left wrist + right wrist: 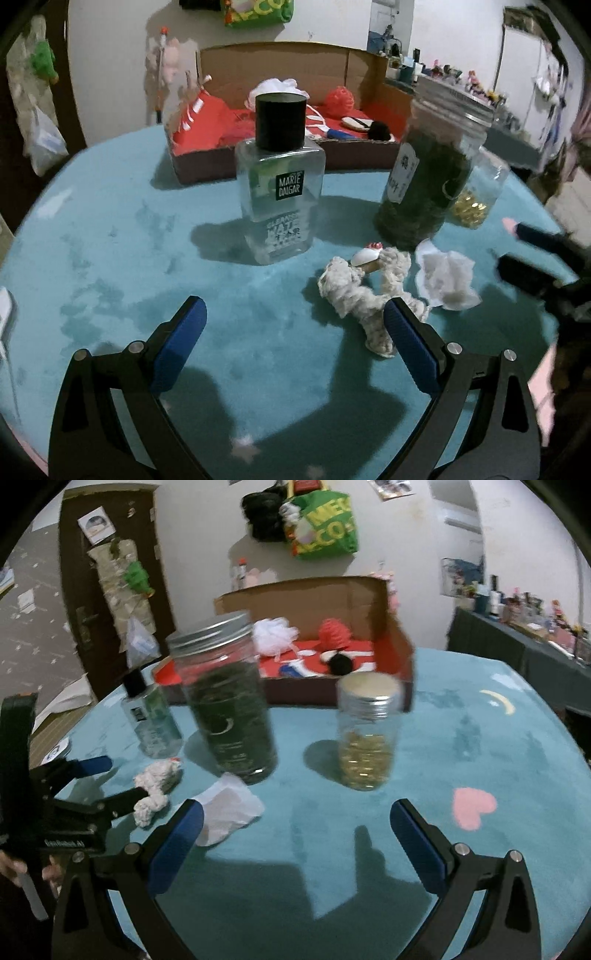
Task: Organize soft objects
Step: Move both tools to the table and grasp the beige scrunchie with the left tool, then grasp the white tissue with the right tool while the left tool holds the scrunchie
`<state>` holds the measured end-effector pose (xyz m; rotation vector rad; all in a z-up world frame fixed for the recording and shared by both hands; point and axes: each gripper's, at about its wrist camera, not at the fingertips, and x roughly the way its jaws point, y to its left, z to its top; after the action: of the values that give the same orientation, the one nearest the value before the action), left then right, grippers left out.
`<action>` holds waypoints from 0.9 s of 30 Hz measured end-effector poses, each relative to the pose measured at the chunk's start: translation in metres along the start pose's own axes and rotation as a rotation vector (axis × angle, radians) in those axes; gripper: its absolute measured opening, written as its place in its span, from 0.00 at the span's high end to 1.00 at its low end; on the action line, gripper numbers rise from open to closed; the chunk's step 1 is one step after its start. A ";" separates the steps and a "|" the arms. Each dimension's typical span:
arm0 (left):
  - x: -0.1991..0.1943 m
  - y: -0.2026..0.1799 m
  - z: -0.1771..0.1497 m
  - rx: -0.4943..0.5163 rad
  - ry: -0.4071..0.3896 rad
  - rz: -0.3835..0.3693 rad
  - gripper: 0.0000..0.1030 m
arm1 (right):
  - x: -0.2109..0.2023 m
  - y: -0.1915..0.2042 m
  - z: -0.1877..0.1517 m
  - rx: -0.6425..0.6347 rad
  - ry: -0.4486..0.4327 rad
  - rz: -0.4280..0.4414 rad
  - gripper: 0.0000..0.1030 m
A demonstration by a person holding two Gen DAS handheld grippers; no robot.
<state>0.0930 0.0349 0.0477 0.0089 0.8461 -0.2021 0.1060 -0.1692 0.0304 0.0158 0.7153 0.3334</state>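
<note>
A white and grey knitted soft toy [369, 291] [155, 786] lies on the teal table cover, touching the tip of my left gripper's right finger and mostly outside the jaws. My left gripper [293, 314] [127, 779] is open and holds nothing. Just right of the toy lies a crumpled white cloth [447, 280] [229, 812], beside the left finger of my right gripper [295, 812], which is open and empty. At the back stands a cardboard box [207, 166] [402, 653] lined in red, holding a white mesh puff [277, 86], a red puff [340, 98] and a black pompom [340, 664].
A clear bottle with a black cap [280, 184] [151, 716], a tall jar of green leaves [432, 173] [229, 705] and a small jar of gold pieces [365, 734] stand between the grippers and the box. The teal cover [480, 746] has bare room at right.
</note>
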 end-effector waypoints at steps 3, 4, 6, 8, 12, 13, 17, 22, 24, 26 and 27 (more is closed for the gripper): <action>-0.001 -0.005 0.003 0.025 0.003 -0.043 0.05 | 0.011 0.005 0.003 -0.025 0.042 0.078 0.00; -0.001 -0.009 0.004 0.047 0.002 -0.051 0.05 | 0.013 0.006 0.003 -0.034 0.052 0.091 0.00; 0.001 -0.014 0.006 0.077 0.008 -0.072 0.05 | 0.018 0.010 0.005 -0.068 0.079 0.120 0.03; 0.004 -0.018 0.008 0.100 0.015 -0.088 0.06 | 0.024 0.012 0.008 -0.093 0.112 0.163 0.08; 0.013 -0.020 0.013 0.114 0.042 -0.142 0.34 | 0.037 0.017 0.010 -0.138 0.168 0.193 0.22; 0.015 -0.021 0.013 0.111 0.047 -0.161 0.39 | 0.040 0.019 0.009 -0.148 0.180 0.205 0.26; 0.020 -0.026 0.013 0.111 0.057 -0.276 0.75 | 0.045 0.027 0.007 -0.200 0.195 0.244 0.79; 0.015 -0.027 0.013 0.102 0.041 -0.296 0.86 | 0.033 0.020 0.006 -0.174 0.172 0.263 0.89; 0.013 -0.026 0.014 0.093 0.037 -0.303 0.86 | 0.025 0.015 0.006 -0.147 0.155 0.262 0.89; 0.009 -0.026 0.014 0.096 0.028 -0.297 0.86 | 0.020 0.011 0.007 -0.132 0.144 0.265 0.89; 0.008 -0.026 0.014 0.097 0.026 -0.294 0.86 | 0.016 0.011 0.006 -0.129 0.135 0.259 0.89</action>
<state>0.1038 0.0072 0.0526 -0.0222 0.8608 -0.5199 0.1183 -0.1535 0.0264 -0.0368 0.8262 0.6325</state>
